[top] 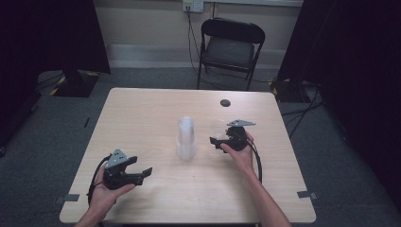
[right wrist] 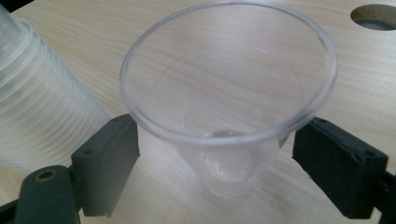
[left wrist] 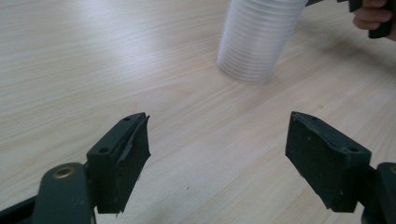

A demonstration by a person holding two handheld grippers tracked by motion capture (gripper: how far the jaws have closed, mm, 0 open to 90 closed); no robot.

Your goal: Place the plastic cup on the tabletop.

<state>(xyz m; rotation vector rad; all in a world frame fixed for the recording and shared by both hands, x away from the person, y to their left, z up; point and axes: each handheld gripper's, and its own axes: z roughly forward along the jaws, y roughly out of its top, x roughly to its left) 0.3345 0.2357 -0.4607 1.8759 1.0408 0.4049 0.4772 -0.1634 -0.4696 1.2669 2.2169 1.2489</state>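
A tall stack of clear plastic cups (top: 186,137) stands upright mid-table, also seen in the left gripper view (left wrist: 257,42) and at the left of the right gripper view (right wrist: 37,107). A single clear cup (right wrist: 229,93) stands upright on the table just right of the stack (top: 218,128). My right gripper (right wrist: 215,140) has its jaws on either side of this cup, open, with the pads not pressing its wall. My left gripper (top: 144,174) rests near the front left of the table, open and empty (left wrist: 217,140), pointing toward the stack.
A round cable hole (top: 225,102) lies in the tabletop behind the single cup. A black folding chair (top: 231,47) stands beyond the table's far edge. Bare wood (top: 142,123) stretches across the left half of the table.
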